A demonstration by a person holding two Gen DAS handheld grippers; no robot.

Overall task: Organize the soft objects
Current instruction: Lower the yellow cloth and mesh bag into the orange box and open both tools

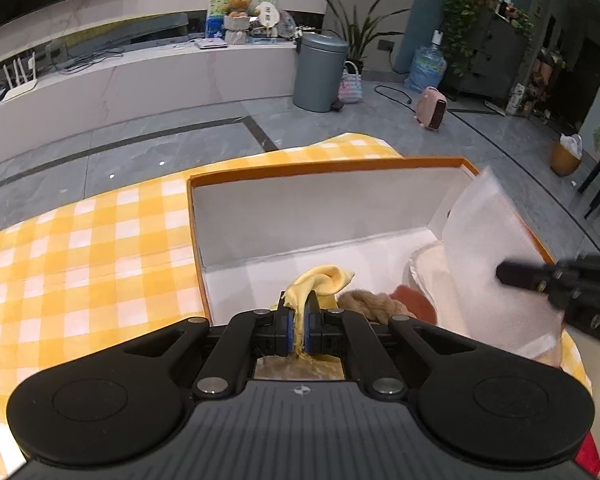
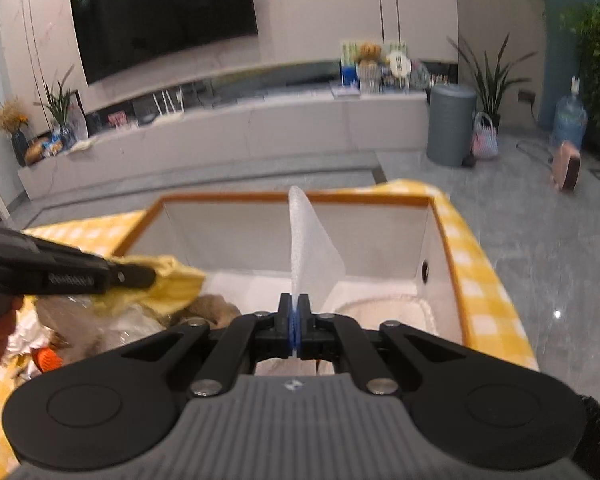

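Note:
An orange-rimmed box [image 1: 328,166] with white inner walls stands on a yellow checked cloth [image 1: 80,248]. My left gripper [image 1: 299,300] is shut on a yellow cloth [image 1: 326,280] at the box's near side. My right gripper [image 2: 296,300] is shut on a thin white foam sheet [image 2: 312,248] that stands upright over the box [image 2: 292,197]. In the left wrist view that foam sheet [image 1: 488,248] hangs at the box's right end from the right gripper [image 1: 504,274]. A cream pad [image 1: 428,270], a brown plush piece [image 1: 374,302] and a rust-red piece [image 1: 414,300] lie in the box.
In the right wrist view, crinkled clear wrapping [image 2: 68,320] and an orange item [image 2: 48,360] lie on the cloth left of the box. On the floor beyond stand a grey bin [image 1: 320,72], a pink heater [image 1: 432,108] and a water bottle [image 1: 428,68], with a long white console behind.

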